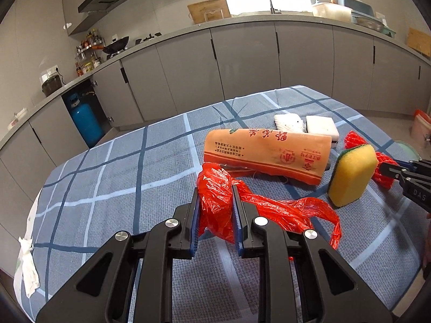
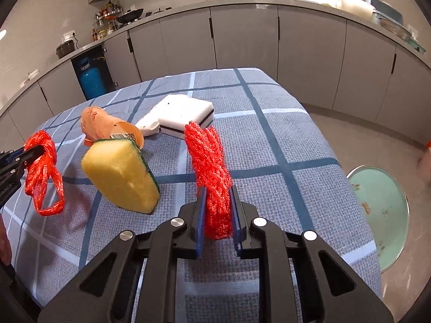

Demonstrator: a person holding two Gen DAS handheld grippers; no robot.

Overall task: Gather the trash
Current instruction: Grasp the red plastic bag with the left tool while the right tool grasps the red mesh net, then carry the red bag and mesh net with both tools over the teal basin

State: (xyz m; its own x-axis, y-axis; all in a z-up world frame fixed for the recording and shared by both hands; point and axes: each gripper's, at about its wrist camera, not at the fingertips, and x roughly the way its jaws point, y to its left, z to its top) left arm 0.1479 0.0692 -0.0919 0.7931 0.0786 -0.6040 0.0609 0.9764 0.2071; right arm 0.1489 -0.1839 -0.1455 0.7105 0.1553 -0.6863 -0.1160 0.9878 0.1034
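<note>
Red plastic bag (image 1: 215,202): crumpled, clamped between the fingers of the left gripper (image 1: 215,196); loose tail trailing over the checked tablecloth (image 1: 107,188).
Orange wrapper (image 1: 266,156): lay on the cloth beyond the bag.
Yellow sponge (image 2: 121,177): stood on edge between the two grippers, green scouring side facing the wrapper.
White sponges (image 2: 186,113): lay behind.
Red mesh net (image 2: 212,172): bunched, pinched between the closed fingers of the right gripper (image 2: 218,196).
</note>
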